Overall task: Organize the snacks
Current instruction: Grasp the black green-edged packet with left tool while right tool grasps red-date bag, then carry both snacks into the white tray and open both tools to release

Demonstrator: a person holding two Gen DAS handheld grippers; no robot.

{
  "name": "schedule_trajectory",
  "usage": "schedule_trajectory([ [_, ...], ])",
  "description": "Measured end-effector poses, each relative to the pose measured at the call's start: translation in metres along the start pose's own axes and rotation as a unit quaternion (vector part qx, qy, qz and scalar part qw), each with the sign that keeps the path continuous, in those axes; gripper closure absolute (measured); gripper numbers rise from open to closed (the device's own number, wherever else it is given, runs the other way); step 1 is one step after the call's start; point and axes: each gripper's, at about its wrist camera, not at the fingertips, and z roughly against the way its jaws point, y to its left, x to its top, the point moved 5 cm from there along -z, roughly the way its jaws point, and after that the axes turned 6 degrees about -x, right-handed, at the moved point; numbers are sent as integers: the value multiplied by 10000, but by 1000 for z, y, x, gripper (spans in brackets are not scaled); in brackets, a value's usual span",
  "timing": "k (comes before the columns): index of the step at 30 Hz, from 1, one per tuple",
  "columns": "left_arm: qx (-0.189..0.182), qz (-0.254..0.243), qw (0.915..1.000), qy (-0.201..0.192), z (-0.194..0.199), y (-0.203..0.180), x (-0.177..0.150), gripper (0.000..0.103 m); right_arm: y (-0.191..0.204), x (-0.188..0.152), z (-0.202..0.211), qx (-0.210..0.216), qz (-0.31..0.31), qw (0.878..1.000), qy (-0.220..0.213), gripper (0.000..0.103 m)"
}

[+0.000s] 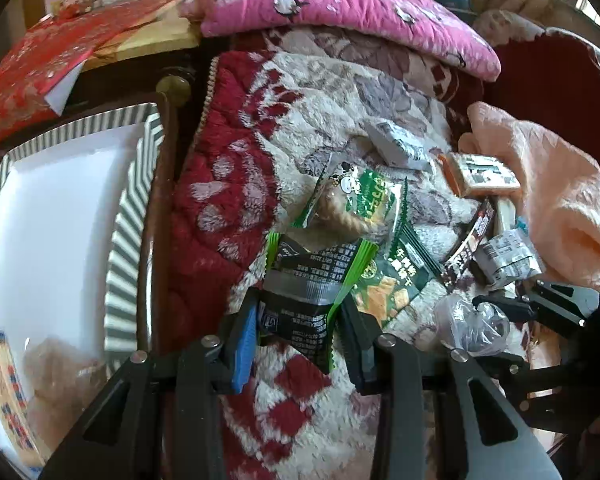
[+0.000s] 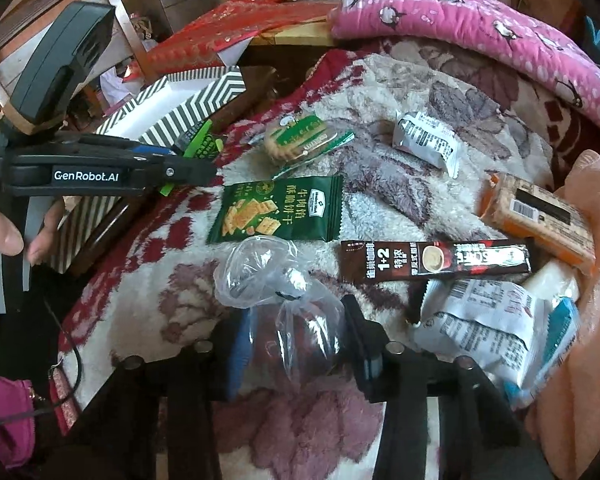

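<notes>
Left gripper (image 1: 298, 334) is clamped on a black-and-green snack packet (image 1: 304, 284), held up just off the fluffy blanket (image 1: 300, 92) and right next to the striped box (image 1: 134, 216). The box already has a couple of snacks in one corner, so I'd guess the job now is swinging this one over the rim and letting go low so it doesn't bounce out. The left tool points level, fingers toward the pile, packet hanging crumpled between them.

Right gripper (image 2: 296, 340) sits on the far side of the pile from the box, fingers spread around a clear plastic bag (image 2: 276, 288). Can't tell if it's actually squeezing yet.
</notes>
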Motion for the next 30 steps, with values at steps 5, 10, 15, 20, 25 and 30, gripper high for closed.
schedule_trajectory([
  [5, 38, 122, 9999, -95, 14, -1, -10, 67, 2, -1, 12, 7, 22, 10000, -37, 70],
  [10, 96, 181, 9995, -220, 30, -2, -16, 67, 7, 4, 25, 56, 42, 9998, -166, 72],
  [15, 241, 179, 9989, -364, 46, 0, -17, 67, 16, 11, 31, 117, 91, 9996, -238, 72],
  [20, 413, 174, 9976, -520, 62, 4, -16, 67, 28, 22, 38, 170, 202, 9991, -332, 72],
  [25, 501, 238, 9967, -600, 72, 12, -18, 67, 39, 33, 41, 230, 282, 9985, -399, 72],
  [30, 610, 315, 9954, -666, 83, 23, -21, 67, 52, 44, 42, 281, 412, 9978, -439, 72],
])
